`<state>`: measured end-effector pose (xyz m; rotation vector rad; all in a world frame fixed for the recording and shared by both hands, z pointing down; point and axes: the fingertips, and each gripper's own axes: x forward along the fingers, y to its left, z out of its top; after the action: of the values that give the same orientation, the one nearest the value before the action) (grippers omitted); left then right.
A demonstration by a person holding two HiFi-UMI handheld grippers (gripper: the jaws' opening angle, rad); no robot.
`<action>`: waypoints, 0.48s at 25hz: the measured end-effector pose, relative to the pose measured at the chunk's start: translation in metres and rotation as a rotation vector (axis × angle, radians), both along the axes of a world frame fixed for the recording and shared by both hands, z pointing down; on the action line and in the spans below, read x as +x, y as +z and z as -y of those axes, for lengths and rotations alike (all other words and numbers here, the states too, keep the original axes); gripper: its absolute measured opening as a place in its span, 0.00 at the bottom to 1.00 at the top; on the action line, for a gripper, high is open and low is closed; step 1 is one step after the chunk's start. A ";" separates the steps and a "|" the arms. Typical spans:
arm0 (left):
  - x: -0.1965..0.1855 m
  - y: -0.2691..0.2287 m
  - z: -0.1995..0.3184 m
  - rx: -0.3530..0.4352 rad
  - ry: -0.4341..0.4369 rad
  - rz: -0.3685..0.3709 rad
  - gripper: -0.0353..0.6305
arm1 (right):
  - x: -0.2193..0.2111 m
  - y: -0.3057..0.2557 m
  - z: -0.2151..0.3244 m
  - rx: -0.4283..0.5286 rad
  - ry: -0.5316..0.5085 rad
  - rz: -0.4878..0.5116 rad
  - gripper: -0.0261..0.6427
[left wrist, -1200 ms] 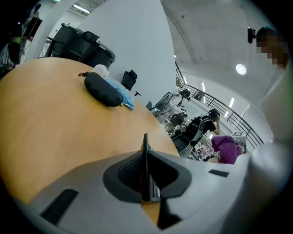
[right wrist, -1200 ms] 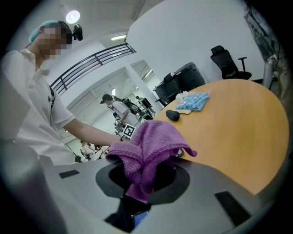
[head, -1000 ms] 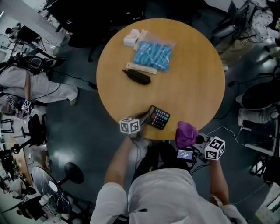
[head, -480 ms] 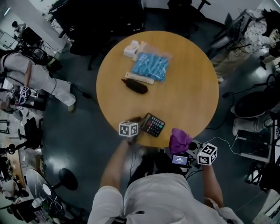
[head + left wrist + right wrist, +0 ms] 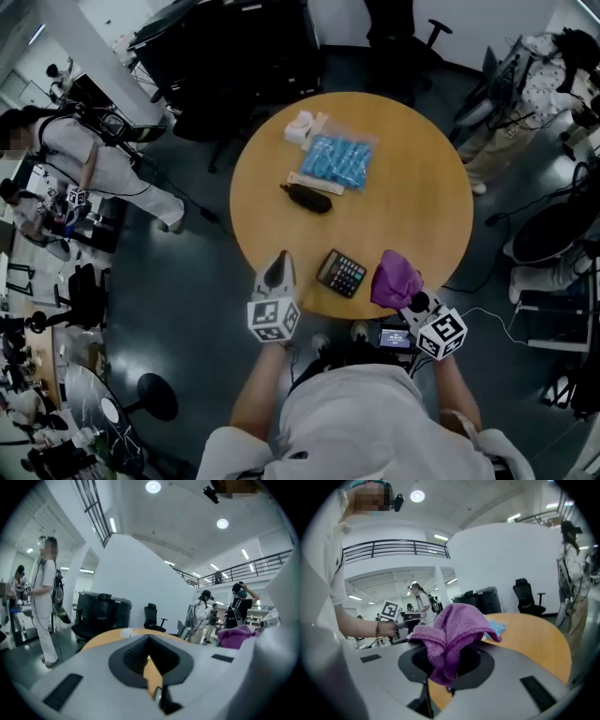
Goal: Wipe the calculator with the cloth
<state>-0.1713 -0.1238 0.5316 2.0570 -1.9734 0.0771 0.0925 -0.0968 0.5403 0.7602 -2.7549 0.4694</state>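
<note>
The black calculator lies flat near the front edge of the round wooden table. My left gripper hangs above the table's rim to the left of the calculator and apart from it. It is shut; its jaws have just been closing with nothing between them. In the left gripper view the left gripper points level across the table. My right gripper is shut on the purple cloth, just right of the calculator at the rim. The bunched cloth drapes over the right gripper.
At the table's far side lie a blue packet, a black pouch, a pale strip and white items. Black office chairs and a dark cabinet stand beyond. A person in white stands at the left.
My left gripper has left the calculator, risen and drawn back over the near rim, jaws shut. The right gripper with the cloth has risen a little, closer to the calculator.
</note>
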 end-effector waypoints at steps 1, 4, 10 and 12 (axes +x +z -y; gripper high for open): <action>0.004 -0.023 -0.010 0.039 -0.005 0.036 0.06 | -0.007 -0.019 0.004 0.054 0.020 0.021 0.16; 0.017 -0.083 -0.038 0.158 -0.055 0.149 0.06 | -0.022 -0.081 0.012 0.203 0.086 0.096 0.16; 0.063 -0.133 -0.068 0.280 -0.063 0.210 0.06 | -0.038 -0.156 0.001 0.408 0.172 0.150 0.16; 0.070 -0.112 -0.073 0.250 -0.034 0.173 0.06 | -0.041 -0.142 -0.006 0.382 0.184 0.134 0.16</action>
<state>-0.1009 -0.0508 0.4191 2.2354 -2.2206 0.0011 0.0512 -0.0904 0.3986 1.1135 -2.9538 0.0203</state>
